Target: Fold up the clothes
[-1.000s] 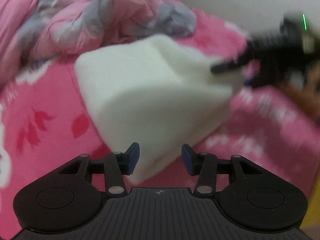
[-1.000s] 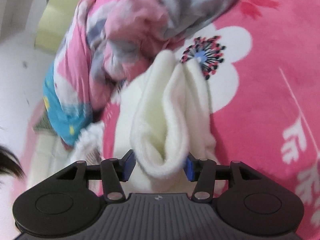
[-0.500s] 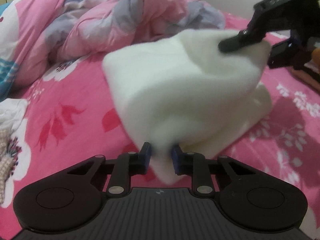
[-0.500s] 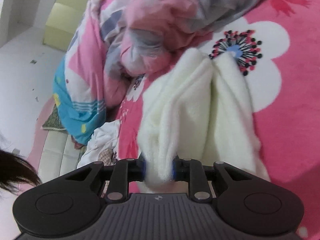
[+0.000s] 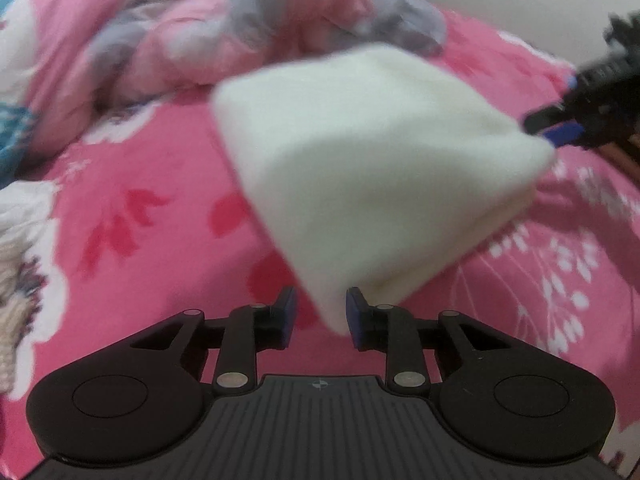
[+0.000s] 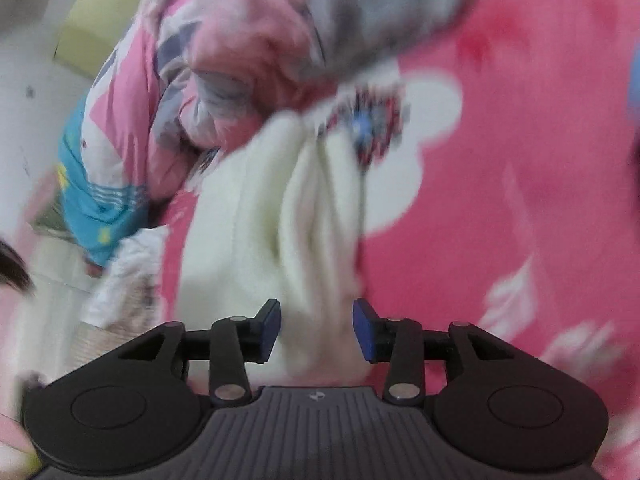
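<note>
Both my grippers parted, white garment folded on the pink bedsheet.

L gripper (image 5: 320, 312): jaws apart, corner of garment (image 5: 372, 160) between them, grip not closed. L cam alone shows R gripper (image 5: 560, 128) at far corner. R gripper (image 6: 316, 328) also apart round the folds; R cam adds quilt (image 6: 240, 60), blurry.

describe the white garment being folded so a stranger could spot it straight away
Start at the pink flowered bedsheet. In front of the crumpled pink and grey quilt lies a folded cream fleece garment. It alone is plain and fluffy, without any print.
</note>
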`<state>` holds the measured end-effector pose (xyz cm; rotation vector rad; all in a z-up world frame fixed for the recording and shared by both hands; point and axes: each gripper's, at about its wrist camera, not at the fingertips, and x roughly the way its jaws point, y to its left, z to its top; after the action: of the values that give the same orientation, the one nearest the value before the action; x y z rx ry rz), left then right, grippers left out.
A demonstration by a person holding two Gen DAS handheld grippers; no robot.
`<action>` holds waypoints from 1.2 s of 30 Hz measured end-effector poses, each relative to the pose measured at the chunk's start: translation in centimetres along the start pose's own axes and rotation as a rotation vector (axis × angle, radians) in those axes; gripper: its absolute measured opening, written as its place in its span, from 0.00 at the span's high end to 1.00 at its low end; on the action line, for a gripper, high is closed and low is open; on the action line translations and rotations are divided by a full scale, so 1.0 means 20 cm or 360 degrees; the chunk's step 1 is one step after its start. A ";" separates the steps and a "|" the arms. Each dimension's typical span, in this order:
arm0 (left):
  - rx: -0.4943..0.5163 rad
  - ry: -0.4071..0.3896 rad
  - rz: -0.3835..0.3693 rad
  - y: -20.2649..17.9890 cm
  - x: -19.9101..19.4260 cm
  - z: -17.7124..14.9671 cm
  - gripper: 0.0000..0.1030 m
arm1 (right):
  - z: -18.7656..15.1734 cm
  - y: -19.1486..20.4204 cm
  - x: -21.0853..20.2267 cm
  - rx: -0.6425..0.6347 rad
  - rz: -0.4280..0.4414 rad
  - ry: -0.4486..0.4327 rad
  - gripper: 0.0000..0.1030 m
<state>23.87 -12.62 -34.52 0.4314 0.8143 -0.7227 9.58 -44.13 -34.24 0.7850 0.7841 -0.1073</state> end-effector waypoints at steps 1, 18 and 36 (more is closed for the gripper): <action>-0.0050 -0.0030 0.0010 0.02 -0.03 0.02 0.74 | 0.00 0.06 0.02 -0.0133 -0.0005 -0.0013 0.69; -0.0028 -0.0113 -0.0117 -0.30 0.25 0.05 0.63 | 0.04 0.46 0.28 -0.1284 -0.0213 0.0029 0.94; -0.0191 -0.0196 -0.0155 -0.28 0.25 -0.01 0.58 | 0.27 0.49 0.74 -0.1481 -0.0422 -0.0021 0.99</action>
<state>22.04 -18.40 -39.06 0.2383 0.7619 -0.7782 27.01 -37.83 -35.92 -0.2013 0.8121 0.0221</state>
